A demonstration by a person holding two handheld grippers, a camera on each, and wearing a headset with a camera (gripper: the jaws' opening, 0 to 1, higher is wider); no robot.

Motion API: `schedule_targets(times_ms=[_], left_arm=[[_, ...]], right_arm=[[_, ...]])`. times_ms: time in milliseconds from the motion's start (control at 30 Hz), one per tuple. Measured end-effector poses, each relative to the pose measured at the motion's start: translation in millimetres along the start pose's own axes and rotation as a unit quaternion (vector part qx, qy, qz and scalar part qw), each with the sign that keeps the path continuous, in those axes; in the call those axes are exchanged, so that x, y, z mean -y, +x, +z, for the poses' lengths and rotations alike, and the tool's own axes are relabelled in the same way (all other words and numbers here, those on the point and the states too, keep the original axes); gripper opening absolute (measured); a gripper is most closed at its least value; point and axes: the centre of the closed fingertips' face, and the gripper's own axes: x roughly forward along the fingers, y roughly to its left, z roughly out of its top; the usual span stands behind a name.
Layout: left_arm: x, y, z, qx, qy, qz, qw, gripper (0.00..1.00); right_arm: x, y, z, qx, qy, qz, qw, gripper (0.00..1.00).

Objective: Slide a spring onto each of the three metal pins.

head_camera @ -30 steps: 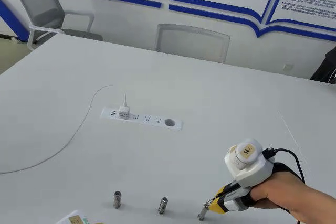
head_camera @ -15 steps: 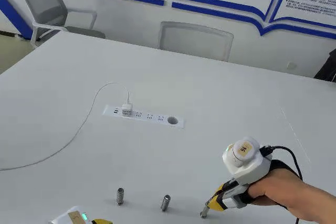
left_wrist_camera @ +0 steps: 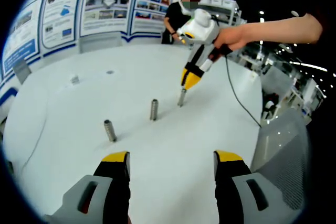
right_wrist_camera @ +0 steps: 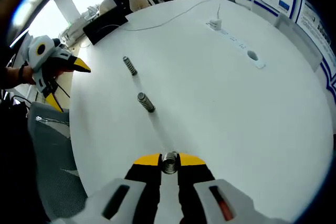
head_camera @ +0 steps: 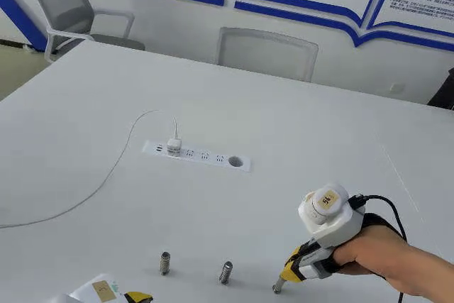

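Eased slightly lower, the right tool [head_camera: 287, 277] stays clenched on the last spring [right_wrist_camera: 169, 162], held almost upright directly over the third pin [head_camera: 277, 288], with two sprung pins [head_camera: 225, 272] to that pin's left and the released left tool [left_wrist_camera: 171, 157] farther away.

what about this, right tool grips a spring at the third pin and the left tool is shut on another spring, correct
Not quite: the left tool is open and holds nothing, as the left gripper view shows. The right tool does grip a spring at the third pin.
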Motion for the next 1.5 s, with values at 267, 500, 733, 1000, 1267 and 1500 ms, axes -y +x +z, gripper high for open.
schedule_targets(times_ms=[267, 500, 733, 1000, 1267, 1500], left_arm=[[0.0, -1.4, -0.9, -0.001, -0.001, 0.001, 1.0, 0.66], [-0.7, -1.3, -1.9, -0.002, -0.002, 0.002, 1.0, 0.66], [-0.6, -0.4, -1.6, -0.002, -0.002, 0.002, 1.0, 0.66], [-2.4, -1.8, -2.4, -0.003, -0.003, 0.004, 1.0, 0.66], [-0.5, -0.1, -3.1, -0.003, -0.004, 0.002, 1.0, 0.65], [-2.0, -0.5, -0.3, 0.0, -0.003, 0.004, 1.0, 0.66]], right_arm=[[1.2, 2.5, -1.1, 0.001, -0.006, -0.004, 1.0, 0.13], [-0.1, 3.8, 0.8, 0.002, -0.016, -0.008, 0.9998, 0.13], [-0.2, 6.7, -0.5, -0.004, -0.038, -0.015, 0.9992, 0.13], [-1.3, 7.9, -2.4, -0.002, -0.042, -0.016, 0.999, 0.13], [-1.0, 13.1, -2.9, -0.001, -0.044, -0.018, 0.9989, 0.13], [-0.7, 18.8, -5.2, -0.005, -0.05, -0.019, 0.9985, 0.13]])
